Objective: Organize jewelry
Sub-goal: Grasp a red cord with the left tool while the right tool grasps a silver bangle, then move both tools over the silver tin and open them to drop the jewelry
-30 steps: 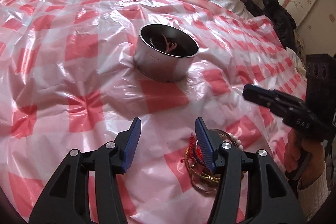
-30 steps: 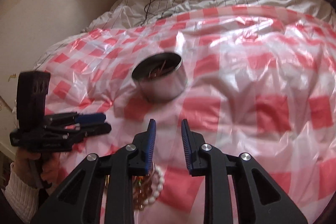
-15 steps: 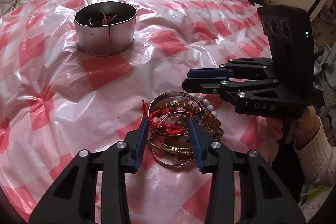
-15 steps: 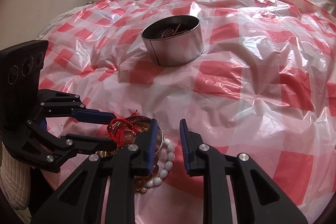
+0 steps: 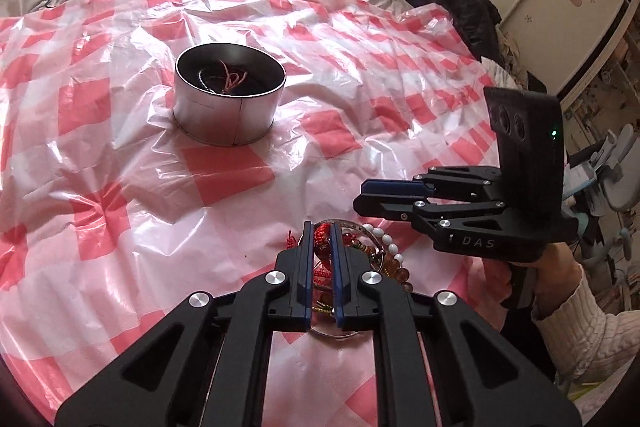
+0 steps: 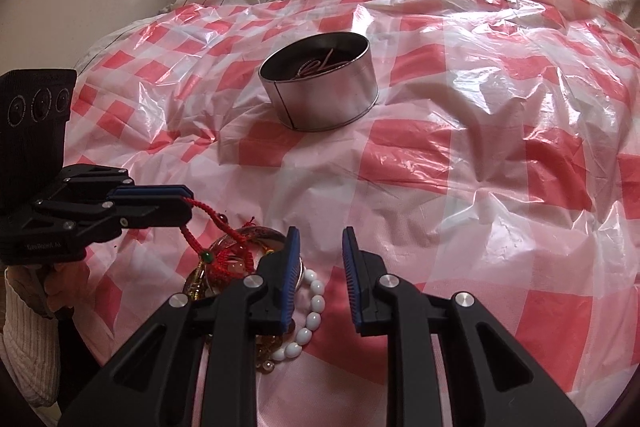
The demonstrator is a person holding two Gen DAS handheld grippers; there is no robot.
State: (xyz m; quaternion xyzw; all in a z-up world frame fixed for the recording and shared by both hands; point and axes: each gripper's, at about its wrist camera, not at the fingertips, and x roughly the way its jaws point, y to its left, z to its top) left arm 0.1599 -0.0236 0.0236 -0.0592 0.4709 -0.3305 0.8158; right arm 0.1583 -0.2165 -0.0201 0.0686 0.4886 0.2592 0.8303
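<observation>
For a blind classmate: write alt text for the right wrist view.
The left gripper pinches a red braided cord bracelet, lifting it from a jewelry pile on a red-checked plastic sheet; a round metal tin sits beyond.

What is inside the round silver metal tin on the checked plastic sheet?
Inside the round silver metal tin lie a pinkish-red cord and a dark coiled strand. The near wall hides part of the bottom.

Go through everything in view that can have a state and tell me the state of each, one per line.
Left gripper: just closed, fingers pinching the red braided cord bracelet.
Right gripper: open, nothing between its fingers.
Round silver metal tin: lidless, upright, cords inside.
White bead bracelet: lying on the sheet.
</observation>
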